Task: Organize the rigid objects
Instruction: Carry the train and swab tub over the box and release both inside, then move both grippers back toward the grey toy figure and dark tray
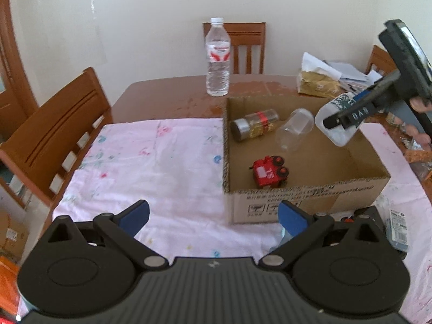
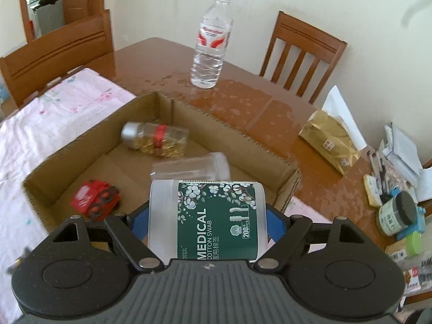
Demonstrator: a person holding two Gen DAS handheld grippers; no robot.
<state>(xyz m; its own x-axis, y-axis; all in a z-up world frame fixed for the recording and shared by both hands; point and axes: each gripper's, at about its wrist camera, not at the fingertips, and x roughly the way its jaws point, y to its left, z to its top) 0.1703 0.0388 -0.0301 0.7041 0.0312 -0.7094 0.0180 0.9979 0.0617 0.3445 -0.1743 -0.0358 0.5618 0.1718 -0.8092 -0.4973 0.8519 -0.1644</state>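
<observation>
An open cardboard box (image 1: 305, 197) (image 2: 172, 108) sits on the table. In it lie a spice jar with a red band (image 1: 255, 124) (image 2: 155, 139), a clear plastic cup (image 1: 295, 128) (image 2: 191, 166) and a red toy truck (image 1: 270, 171) (image 2: 94, 198). My right gripper (image 2: 208, 216) (image 1: 341, 120) is shut on a cotton swab tub (image 2: 205, 218) (image 1: 337, 124) and holds it over the box's right side. My left gripper (image 1: 213, 214) is open and empty above the pink cloth, in front of the box.
A water bottle (image 1: 218, 56) (image 2: 210, 40) stands behind the box. A gold tissue pack (image 1: 317, 83) (image 2: 330, 141), papers, a dark-lidded jar (image 2: 395, 213) and clutter lie at the right. Wooden chairs (image 1: 54, 132) (image 2: 302, 51) ring the table. A pink cloth (image 1: 151, 159) covers the near side.
</observation>
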